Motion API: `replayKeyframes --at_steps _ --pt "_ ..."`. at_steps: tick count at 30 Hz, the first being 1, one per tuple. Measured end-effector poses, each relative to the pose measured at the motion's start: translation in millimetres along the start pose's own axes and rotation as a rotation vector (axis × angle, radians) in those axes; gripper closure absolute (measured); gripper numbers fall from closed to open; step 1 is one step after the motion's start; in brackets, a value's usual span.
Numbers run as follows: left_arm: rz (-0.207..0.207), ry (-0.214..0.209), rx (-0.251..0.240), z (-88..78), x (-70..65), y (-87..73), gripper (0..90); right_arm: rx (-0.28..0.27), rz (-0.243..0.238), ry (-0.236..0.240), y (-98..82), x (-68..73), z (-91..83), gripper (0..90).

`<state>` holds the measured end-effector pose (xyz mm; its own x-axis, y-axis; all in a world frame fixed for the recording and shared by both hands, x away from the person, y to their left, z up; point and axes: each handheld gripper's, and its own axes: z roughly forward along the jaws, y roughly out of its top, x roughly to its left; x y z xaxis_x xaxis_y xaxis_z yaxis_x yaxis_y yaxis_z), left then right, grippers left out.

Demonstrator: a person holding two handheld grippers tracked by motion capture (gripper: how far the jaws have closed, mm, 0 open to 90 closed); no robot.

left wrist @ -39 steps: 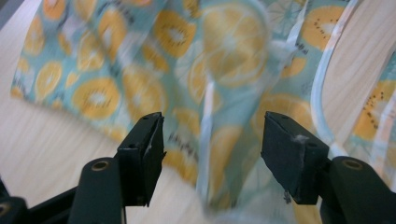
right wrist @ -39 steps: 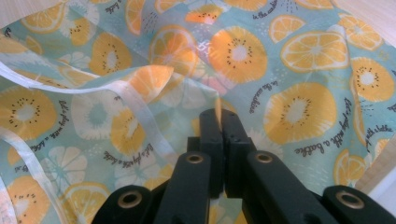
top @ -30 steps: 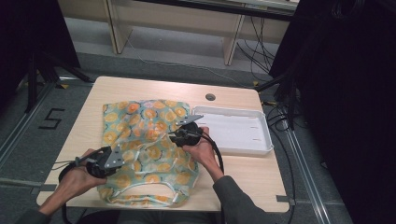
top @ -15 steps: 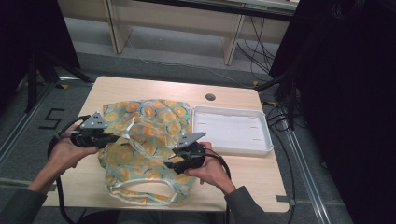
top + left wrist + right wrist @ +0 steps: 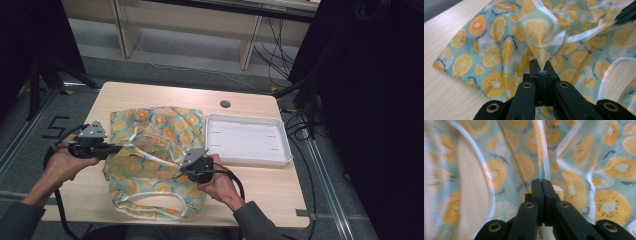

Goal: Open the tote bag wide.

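Tabletop tray (image 5: 247, 140) appears overhead; fabric (image 5: 499, 50) close-up.

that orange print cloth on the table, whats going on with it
A person is handling the fruit-print garment with a gripper in each hand. The left gripper is shut on a pinch of the fabric near its left edge and lifts it into a peak. The right gripper has just closed on a white-trimmed edge near the middle. The rest of the garment lies crumpled on the wooden table, with an empty white tray beside it.
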<state>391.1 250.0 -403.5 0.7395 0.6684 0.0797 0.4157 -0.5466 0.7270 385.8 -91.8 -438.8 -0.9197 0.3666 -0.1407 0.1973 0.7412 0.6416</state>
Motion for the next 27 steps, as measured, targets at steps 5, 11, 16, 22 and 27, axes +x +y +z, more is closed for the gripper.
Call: replayKeyframes --at_steps 5,11,16,22,27 --pt "0.026 -0.078 0.03 -11.3 -15.8 -5.6 89.1 -0.08 0.055 0.081 2.2 -2.3 -28.8 90.0" --pt "0.014 -0.066 0.026 -15.2 -12.6 6.9 88.8 -0.18 0.067 0.093 15.7 -12.3 -48.8 90.0" --pt "-0.053 -0.013 0.023 5.7 18.6 17.5 88.3 -0.225 0.09 -0.014 28.6 -45.2 -35.8 90.0" --pt "-0.101 0.037 0.076 43.5 44.3 14.1 85.0 -0.186 0.15 -0.104 35.2 -85.3 1.0 90.0" --pt "-0.13 0.08 0.151 52.9 35.9 4.8 61.2 -0.077 0.173 -0.121 30.4 -91.3 26.8 90.0"
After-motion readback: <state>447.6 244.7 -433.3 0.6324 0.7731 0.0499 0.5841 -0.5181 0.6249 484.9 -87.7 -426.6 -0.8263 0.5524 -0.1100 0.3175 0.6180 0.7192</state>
